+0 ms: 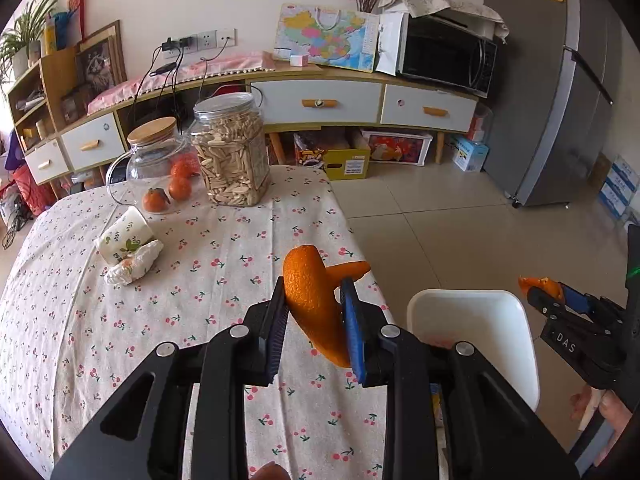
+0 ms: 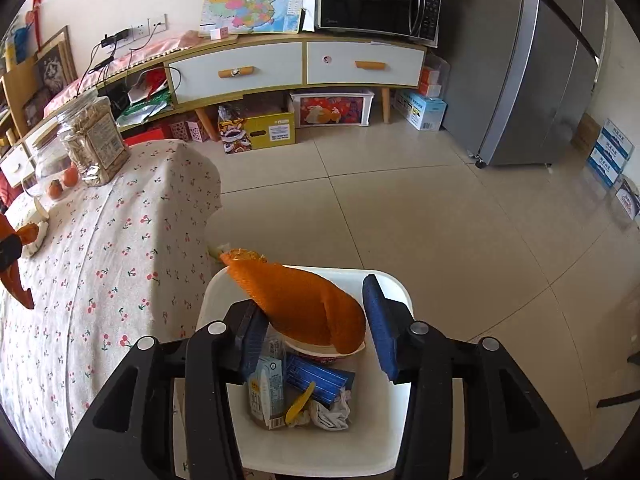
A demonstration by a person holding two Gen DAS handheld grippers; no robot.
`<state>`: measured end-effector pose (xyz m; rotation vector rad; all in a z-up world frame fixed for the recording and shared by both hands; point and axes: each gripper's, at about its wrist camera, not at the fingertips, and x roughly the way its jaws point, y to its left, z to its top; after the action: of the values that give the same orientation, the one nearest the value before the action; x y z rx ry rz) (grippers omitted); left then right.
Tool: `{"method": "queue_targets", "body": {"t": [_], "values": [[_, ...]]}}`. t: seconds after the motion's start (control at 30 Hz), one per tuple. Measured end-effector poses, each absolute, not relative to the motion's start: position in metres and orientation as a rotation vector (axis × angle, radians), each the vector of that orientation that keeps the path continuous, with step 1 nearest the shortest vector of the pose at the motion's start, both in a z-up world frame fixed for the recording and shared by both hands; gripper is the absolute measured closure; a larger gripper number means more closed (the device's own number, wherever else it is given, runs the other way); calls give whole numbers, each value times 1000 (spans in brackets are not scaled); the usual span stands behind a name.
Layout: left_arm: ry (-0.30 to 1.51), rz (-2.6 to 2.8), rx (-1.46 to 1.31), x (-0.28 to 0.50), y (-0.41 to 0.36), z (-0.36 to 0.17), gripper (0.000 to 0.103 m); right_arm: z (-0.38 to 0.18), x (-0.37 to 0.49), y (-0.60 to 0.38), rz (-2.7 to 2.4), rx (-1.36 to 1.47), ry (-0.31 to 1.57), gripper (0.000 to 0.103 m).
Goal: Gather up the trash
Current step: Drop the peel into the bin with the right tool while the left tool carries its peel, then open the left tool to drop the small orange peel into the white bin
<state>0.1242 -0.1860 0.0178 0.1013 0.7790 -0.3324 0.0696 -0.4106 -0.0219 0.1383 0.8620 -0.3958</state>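
Observation:
My left gripper [image 1: 314, 286] is shut on a curled piece of orange peel [image 1: 312, 304] above the table's right edge. To its right a white trash bin [image 1: 472, 308] stands on the floor. My right gripper [image 2: 312, 292] hangs over the bin [image 2: 384, 276], open, with a second orange peel [image 2: 304, 304] between its jaws. That peel leans on the left pad and sits slightly apart from the right pad. Inside the bin lie a milk carton [image 2: 266, 388], a blue packet [image 2: 320, 380] and crumpled tissue [image 2: 332, 412]. A crumpled tissue [image 1: 134, 266] and a tipped paper cup [image 1: 124, 236] lie on the tablecloth.
A jar of seeds [image 1: 232, 152] and a glass pitcher with tangerines [image 1: 160, 168] stand at the table's far side. Beyond the tiled floor are a sideboard [image 1: 320, 100] with a microwave [image 1: 448, 56], boxes under it, and a grey fridge [image 1: 560, 100].

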Motion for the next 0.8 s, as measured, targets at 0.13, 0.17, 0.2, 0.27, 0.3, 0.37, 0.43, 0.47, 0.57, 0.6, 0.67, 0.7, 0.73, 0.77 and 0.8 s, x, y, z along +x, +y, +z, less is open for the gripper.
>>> {"method": "queue_targets", "body": {"t": [0.13, 0.17, 0.2, 0.27, 0.3, 0.37, 0.43, 0.47, 0.57, 0.6, 0.67, 0.7, 0.73, 0.77, 0.8], "values": [[791, -373, 113, 117, -213, 14, 76, -14, 61, -423, -448, 153, 824, 29], [792, -382, 117, 115, -219, 13, 76, -12, 58, -426, -459, 156, 813, 28], [791, -391, 123, 114, -226, 13, 76, -10, 56, -430, -472, 160, 805, 28], [792, -408, 135, 110, -238, 13, 76, -8, 53, -438, -498, 175, 795, 25], [793, -416, 140, 109, -243, 14, 76, -7, 51, -442, -514, 183, 792, 24], [793, -430, 148, 105, -254, 14, 76, -6, 47, -451, -547, 198, 788, 22], [794, -443, 157, 102, -265, 15, 76, -4, 42, -461, -580, 215, 780, 19], [794, -450, 161, 101, -270, 15, 76, -3, 40, -464, -594, 222, 777, 19], [798, -469, 172, 97, -284, 15, 76, 0, 34, -474, -634, 229, 764, 18], [800, -475, 174, 96, -288, 15, 76, 1, 32, -476, -647, 230, 758, 15], [805, -488, 179, 93, -296, 13, 76, 3, 28, -482, -679, 234, 745, 13], [808, -494, 180, 92, -301, 12, 76, 4, 27, -485, -691, 235, 742, 13], [813, -502, 180, 90, -305, 12, 75, 4, 26, -488, -703, 236, 741, 13], [820, -512, 178, 89, -308, 10, 73, 4, 25, -490, -713, 238, 740, 13], [830, -528, 173, 89, -312, 9, 72, 5, 23, -493, -723, 241, 738, 13]]}}
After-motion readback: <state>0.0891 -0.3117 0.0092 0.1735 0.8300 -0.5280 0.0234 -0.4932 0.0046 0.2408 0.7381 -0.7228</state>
